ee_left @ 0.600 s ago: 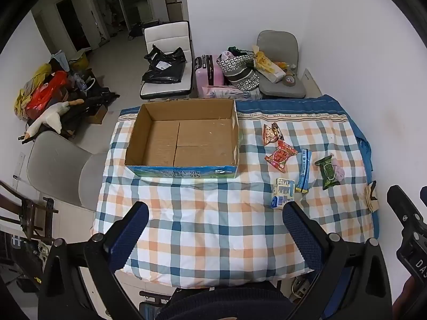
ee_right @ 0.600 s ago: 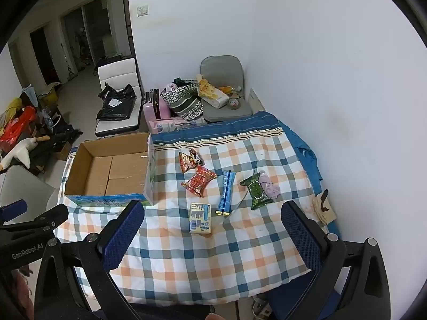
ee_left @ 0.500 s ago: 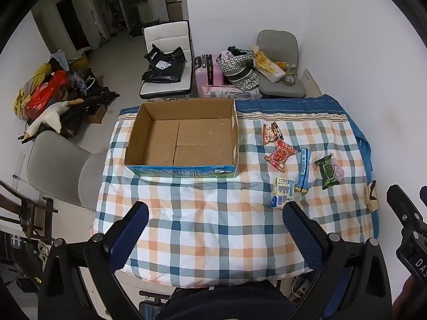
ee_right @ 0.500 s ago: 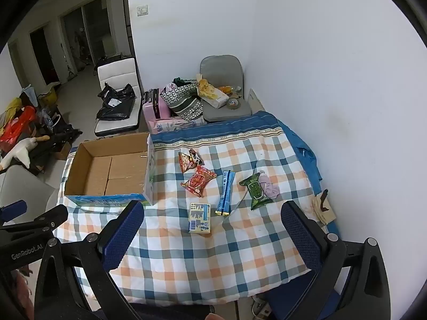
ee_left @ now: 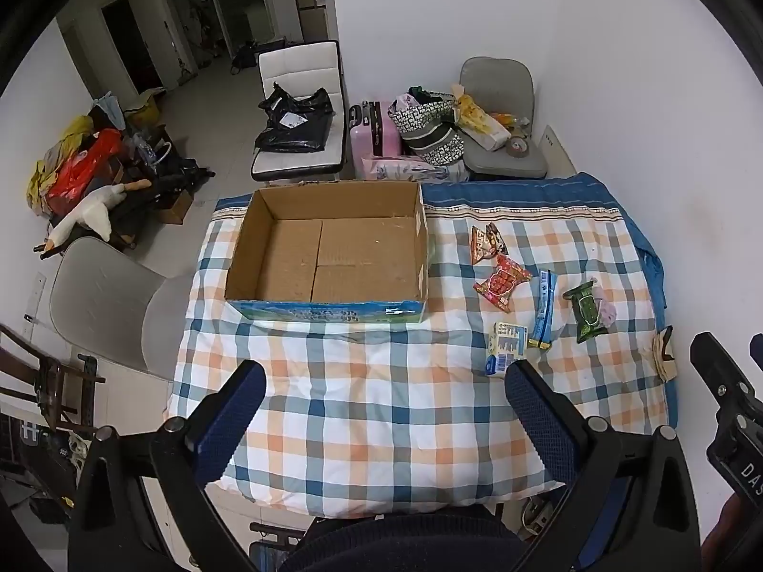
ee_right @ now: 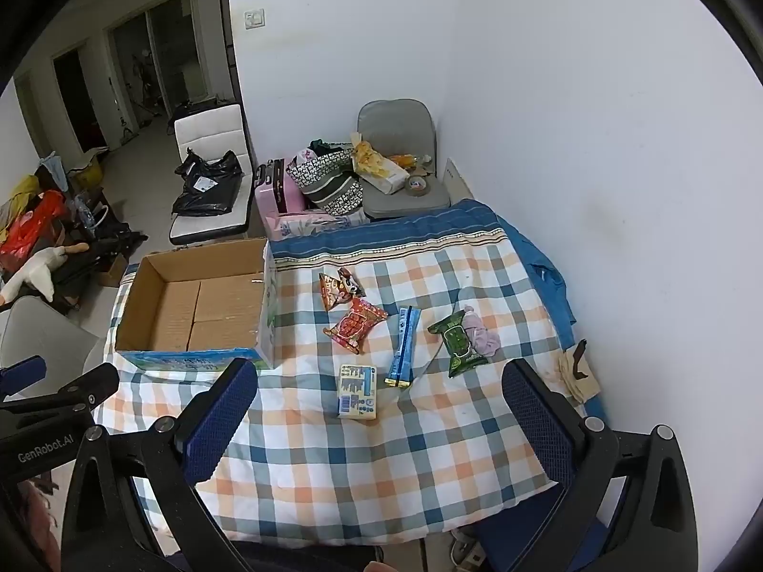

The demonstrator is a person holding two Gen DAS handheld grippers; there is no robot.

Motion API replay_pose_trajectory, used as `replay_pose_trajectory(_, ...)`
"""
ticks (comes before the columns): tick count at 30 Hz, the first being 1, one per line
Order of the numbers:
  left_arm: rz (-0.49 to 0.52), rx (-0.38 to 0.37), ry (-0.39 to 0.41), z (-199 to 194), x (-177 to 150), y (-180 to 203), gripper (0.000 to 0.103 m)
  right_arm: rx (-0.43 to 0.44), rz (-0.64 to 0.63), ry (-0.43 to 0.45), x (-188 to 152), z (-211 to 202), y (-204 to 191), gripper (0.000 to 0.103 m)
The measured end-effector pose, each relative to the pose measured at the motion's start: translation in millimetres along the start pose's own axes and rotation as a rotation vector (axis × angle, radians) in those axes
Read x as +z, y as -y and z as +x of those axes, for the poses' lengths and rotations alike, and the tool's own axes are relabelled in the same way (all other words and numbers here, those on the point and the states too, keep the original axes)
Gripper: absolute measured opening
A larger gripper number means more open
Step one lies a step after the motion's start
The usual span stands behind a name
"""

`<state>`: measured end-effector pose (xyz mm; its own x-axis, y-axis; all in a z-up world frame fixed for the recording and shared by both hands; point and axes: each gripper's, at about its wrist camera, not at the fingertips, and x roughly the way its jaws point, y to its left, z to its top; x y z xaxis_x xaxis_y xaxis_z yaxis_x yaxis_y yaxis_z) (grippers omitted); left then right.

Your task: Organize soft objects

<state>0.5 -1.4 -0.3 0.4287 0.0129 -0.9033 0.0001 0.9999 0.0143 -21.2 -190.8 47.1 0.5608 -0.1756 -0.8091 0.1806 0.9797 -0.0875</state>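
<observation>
An empty cardboard box [ee_left: 329,250] [ee_right: 195,305] stands on a checked cloth [ee_left: 381,405] [ee_right: 381,453]. To its right lie soft packets: a red-brown snack bag [ee_left: 486,243] [ee_right: 339,287], a red packet [ee_left: 501,281] [ee_right: 355,324], a blue stick pack [ee_left: 544,307] [ee_right: 404,345], a green pack [ee_left: 585,305] [ee_right: 458,341] with a pink cloth [ee_right: 481,336], and a cream tissue pack [ee_left: 505,349] [ee_right: 357,391]. My left gripper [ee_left: 381,410] is open above the near cloth. My right gripper [ee_right: 379,410] is open above the tissue pack.
A tan cloth [ee_right: 579,374] lies at the table's right edge by the white wall. Behind the table stand a grey chair [ee_left: 500,119], a pink suitcase [ee_left: 372,133], bags, and a white chair [ee_left: 300,109]. A grey chair [ee_left: 109,305] stands at the left.
</observation>
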Motion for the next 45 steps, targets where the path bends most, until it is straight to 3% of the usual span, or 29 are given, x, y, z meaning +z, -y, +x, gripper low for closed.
replay_pose_trajectory(38,-0.003,0.001,0.011,-1,4,0,0.103,-0.001,0.000,-0.002,3,0,2,0.103)
replay_pose_trajectory(45,-0.005,0.001,0.013,-4,19,-3,0.103,0.003,0.001,0.001,4,3,2,0.103)
